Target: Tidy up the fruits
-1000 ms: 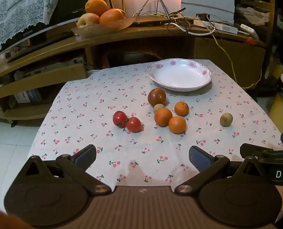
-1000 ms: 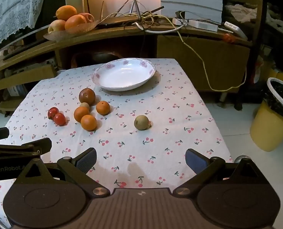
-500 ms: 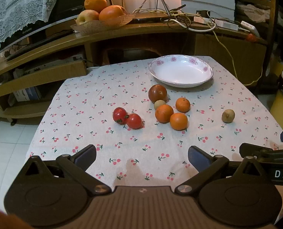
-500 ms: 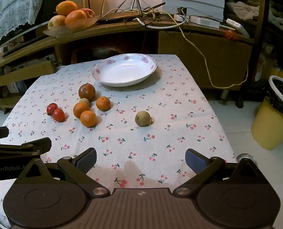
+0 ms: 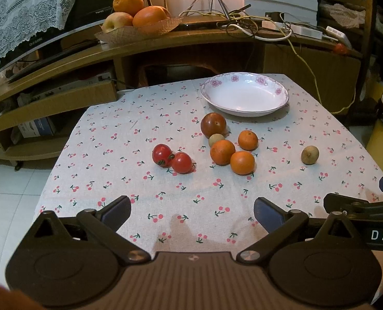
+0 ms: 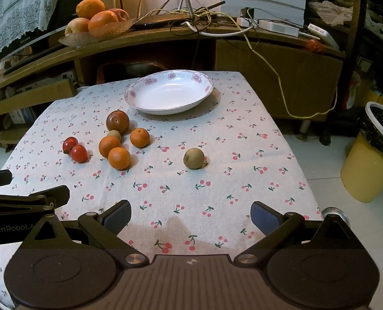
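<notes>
left gripper (image 5: 191, 210) jaws apart, empty; since a second ago the view has tipped down, fruit (image 5: 222, 152) loose just short of the plate (image 5: 245, 97). right gripper (image 6: 190, 213) likewise apart; plate empty, sorting not begun.

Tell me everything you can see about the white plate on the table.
The plate is a shallow, deep-welled dish, glossy white like glazed ceramic, with pink flowers printed around its rim. It sits upright and empty at the far end of the cherry-print tablecloth. Nothing touches it; the nearest fruit, a dark red tomato, lies just short of its near-left edge. Both grippers are well away from it.
</notes>
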